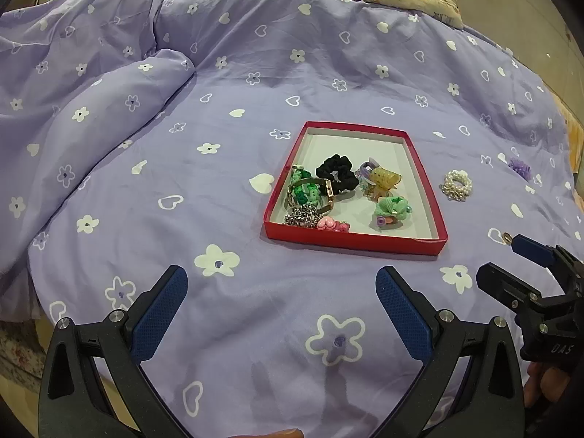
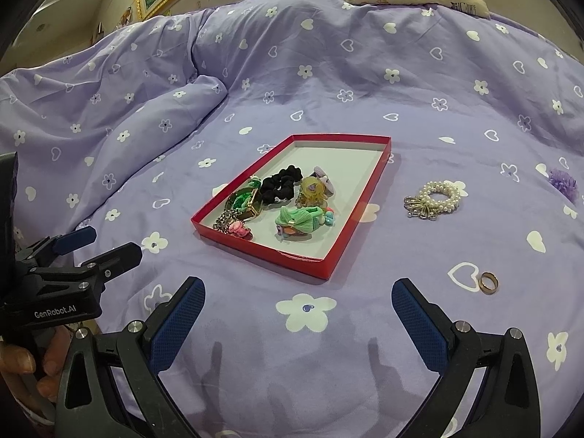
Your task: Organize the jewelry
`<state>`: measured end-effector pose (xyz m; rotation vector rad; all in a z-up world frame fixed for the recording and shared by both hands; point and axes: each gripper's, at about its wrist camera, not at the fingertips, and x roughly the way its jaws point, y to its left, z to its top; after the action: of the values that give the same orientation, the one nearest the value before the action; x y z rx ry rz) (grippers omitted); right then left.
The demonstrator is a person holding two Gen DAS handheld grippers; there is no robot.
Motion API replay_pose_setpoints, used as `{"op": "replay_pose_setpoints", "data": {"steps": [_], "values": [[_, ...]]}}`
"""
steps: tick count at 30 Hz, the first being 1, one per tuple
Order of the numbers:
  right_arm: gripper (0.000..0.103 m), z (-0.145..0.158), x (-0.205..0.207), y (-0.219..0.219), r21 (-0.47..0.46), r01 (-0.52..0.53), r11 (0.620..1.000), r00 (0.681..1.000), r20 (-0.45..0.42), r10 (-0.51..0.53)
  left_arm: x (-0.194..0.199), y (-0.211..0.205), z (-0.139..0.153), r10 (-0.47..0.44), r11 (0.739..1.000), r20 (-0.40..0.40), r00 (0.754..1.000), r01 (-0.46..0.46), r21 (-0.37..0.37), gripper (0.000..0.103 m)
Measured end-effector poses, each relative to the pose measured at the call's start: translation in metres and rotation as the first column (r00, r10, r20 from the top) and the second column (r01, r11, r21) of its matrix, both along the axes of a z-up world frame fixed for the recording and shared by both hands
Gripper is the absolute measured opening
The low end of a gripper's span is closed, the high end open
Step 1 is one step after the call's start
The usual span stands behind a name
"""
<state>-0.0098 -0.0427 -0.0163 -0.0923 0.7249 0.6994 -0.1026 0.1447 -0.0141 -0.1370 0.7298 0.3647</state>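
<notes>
Jewelry is mostly gathered in the red box [image 2: 359, 197] at the bedspread's [image 2: 292, 87] middle, while a pearl bracelet [image 2: 436, 197], gold ring [image 2: 488, 283] and purple clip [image 2: 564, 181] are left outside, so, with both the left gripper [image 1: 281, 308] and right gripper [image 2: 297, 319] held wide and empty, the ring is probably to be picked next.

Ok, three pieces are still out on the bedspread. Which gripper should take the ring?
Right, probably. The ring lies just past the right gripper, off its right finger, on the far side of the red tray from the left gripper. Both are open and empty.
</notes>
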Motion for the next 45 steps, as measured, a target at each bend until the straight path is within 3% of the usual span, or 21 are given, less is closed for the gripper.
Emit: {"op": "replay_pose_setpoints", "data": {"steps": [45], "values": [[0.103,0.0036,-0.0046,0.0055,0.009,0.0,1.0,1.0,-0.003,0.0,0.0012,-0.0006,-0.0037,-0.005,1.0,-0.015,1.0,0.005,0.003,0.103]]}}
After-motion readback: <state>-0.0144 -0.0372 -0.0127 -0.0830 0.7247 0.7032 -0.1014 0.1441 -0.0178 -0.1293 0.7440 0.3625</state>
